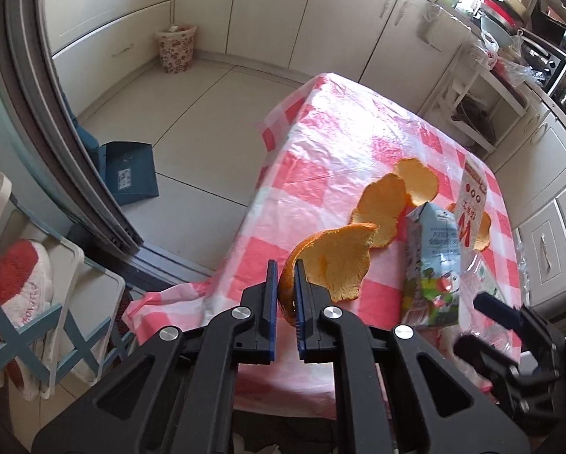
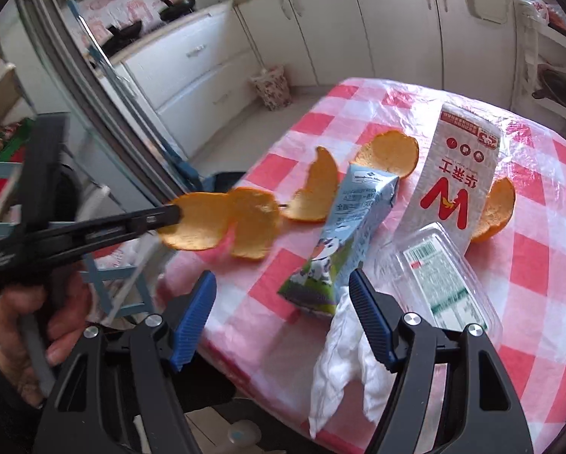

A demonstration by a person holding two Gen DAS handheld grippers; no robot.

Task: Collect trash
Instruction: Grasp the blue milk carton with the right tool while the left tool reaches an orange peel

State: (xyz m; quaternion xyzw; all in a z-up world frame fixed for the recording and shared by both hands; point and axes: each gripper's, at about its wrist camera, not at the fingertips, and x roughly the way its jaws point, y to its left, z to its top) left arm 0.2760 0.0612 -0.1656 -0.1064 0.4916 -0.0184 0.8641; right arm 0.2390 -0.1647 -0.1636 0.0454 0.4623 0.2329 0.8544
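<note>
Left gripper (image 1: 284, 295) pinches 1 peel (image 1: 332, 265) by its thin edge, so it could tear loose; right gripper (image 2: 283, 317) gapes empty over the carton (image 2: 336, 242)

Home kitchen. Cream cabinets (image 1: 267, 11) with metal handles run along the walls across the top of the frame; pans on a stove (image 2: 161, 15) at upper left; tiled floor (image 1: 192, 113); table under a pink checked plastic cloth (image 1: 358, 132); floral bin (image 1: 176, 47) in the corner.
</note>
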